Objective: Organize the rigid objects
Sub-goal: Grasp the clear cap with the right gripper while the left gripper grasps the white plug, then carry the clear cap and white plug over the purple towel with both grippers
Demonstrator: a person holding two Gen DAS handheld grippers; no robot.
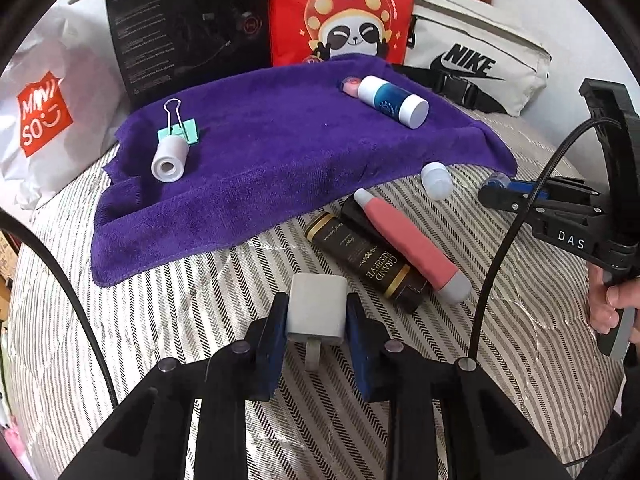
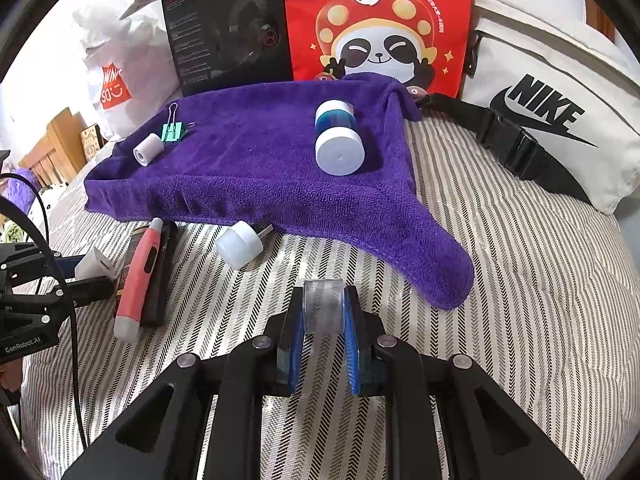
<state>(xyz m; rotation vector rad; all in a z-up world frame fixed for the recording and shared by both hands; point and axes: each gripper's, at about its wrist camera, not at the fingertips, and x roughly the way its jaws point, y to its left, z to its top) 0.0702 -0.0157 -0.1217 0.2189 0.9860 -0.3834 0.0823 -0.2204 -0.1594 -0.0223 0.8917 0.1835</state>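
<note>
on the towel: a green clip (image 1: 182, 130), a small white roll (image 1: 170, 159) and a blue bottle (image 1: 394, 102) are lying on the purple towel (image 1: 260, 152), upper middle of the frame.
left claw: the left claw (image 1: 317, 322) is squeezing a white plug (image 1: 317, 312), low in the middle.
right claw: the right claw (image 2: 323, 316) is pinching a clear little cap (image 2: 323, 306).
still waiting: a pink pen (image 1: 412, 246), a dark tube (image 1: 360, 258) and a white cap (image 1: 437, 180) are lying on the striped bed (image 1: 160, 320), right of the middle.
how far: looks about halfway.

At the far edge of the striped bed (image 2: 520, 280): white Miniso bag (image 1: 44, 120) at the left corner, then black headphone box (image 2: 228, 28), red panda bag (image 2: 376, 20), white Nike pouch (image 2: 552, 96) toward the right corner.
</note>
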